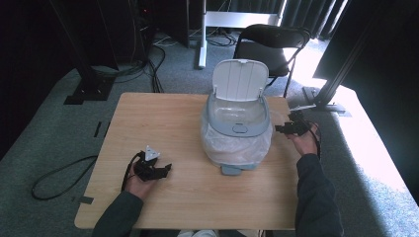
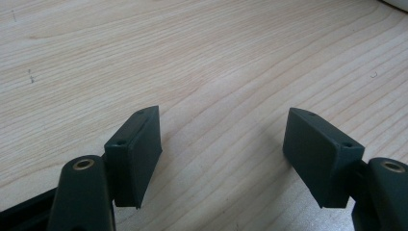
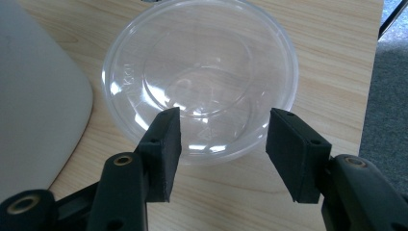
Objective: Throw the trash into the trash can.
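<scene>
A clear plastic bowl (image 3: 199, 72) stands upright and empty on the wooden table (image 1: 163, 123), close beside the bin's pale wall (image 3: 38, 96). My right gripper (image 3: 223, 118) hovers over the bowl's near rim with its jaws apart and not touching it. In the high view the right gripper (image 1: 282, 128) sits just right of the bin. The white and grey bin (image 1: 237, 129) stands at the table's middle with its lid (image 1: 240, 79) raised and a clear liner bag (image 1: 232, 148) bulging around it. My left gripper (image 1: 163, 170) rests low over bare wood at the front left, open and empty (image 2: 223, 115).
The table's right edge (image 3: 373, 72) runs close past the bowl, with grey carpet beyond. A black folding chair (image 1: 269, 44) stands behind the table. A black cable (image 1: 59, 177) loops on the floor at the left.
</scene>
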